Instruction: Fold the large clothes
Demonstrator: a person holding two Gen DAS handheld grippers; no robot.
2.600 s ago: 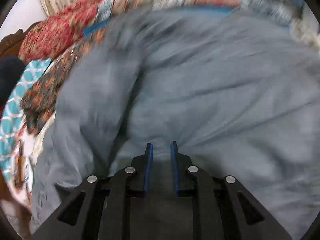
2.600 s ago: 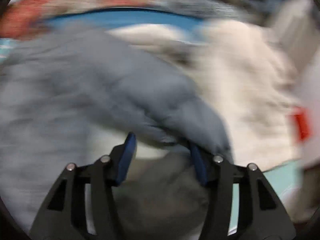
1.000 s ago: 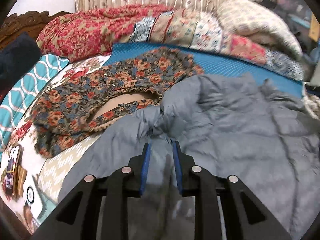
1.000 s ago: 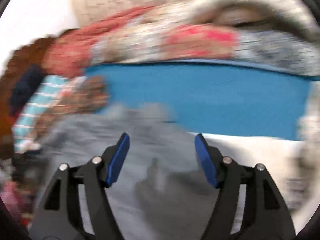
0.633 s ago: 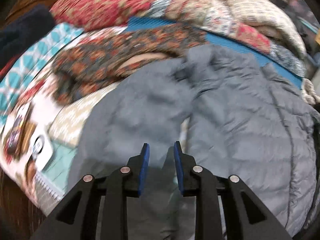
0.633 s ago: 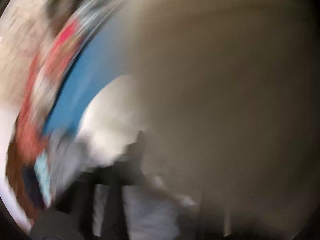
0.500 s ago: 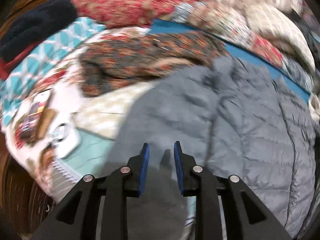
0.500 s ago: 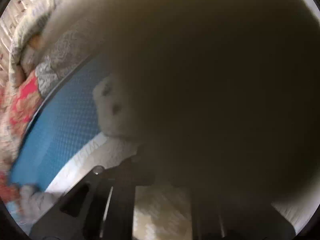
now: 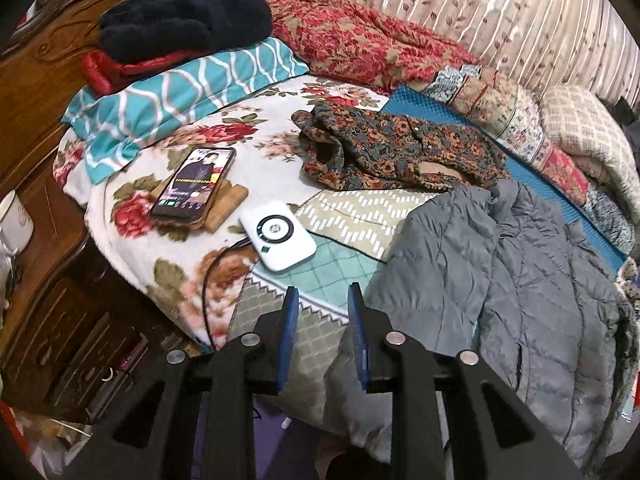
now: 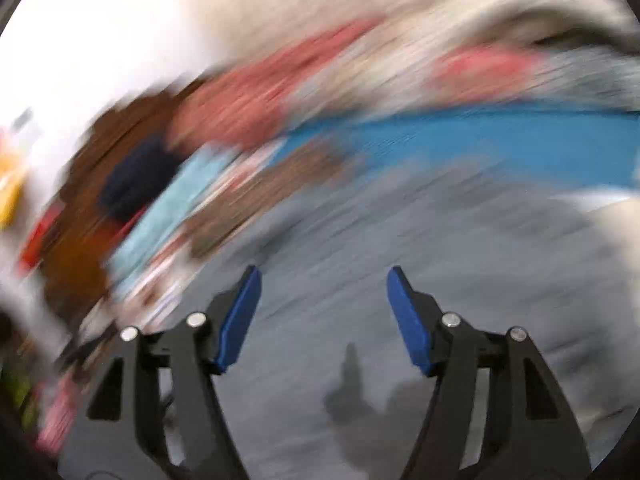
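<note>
A grey quilted puffer jacket lies spread over the right side of the bed, its lower edge hanging off the front. My left gripper hovers over the bed's front edge, just left of the jacket; its jaws stand slightly apart with nothing between them. In the blurred right wrist view my right gripper is wide open and empty above the grey jacket.
A floral garment lies behind the jacket. A phone on a wooden stand and a white power bank with a cable lie on the floral blanket. Pillows, quilts and a wooden headboard ring the bed.
My left gripper has pulled back to the left, off the jacket; the phone and power bank came into view. My right gripper swung away from a pale blanket to above the jacket.
</note>
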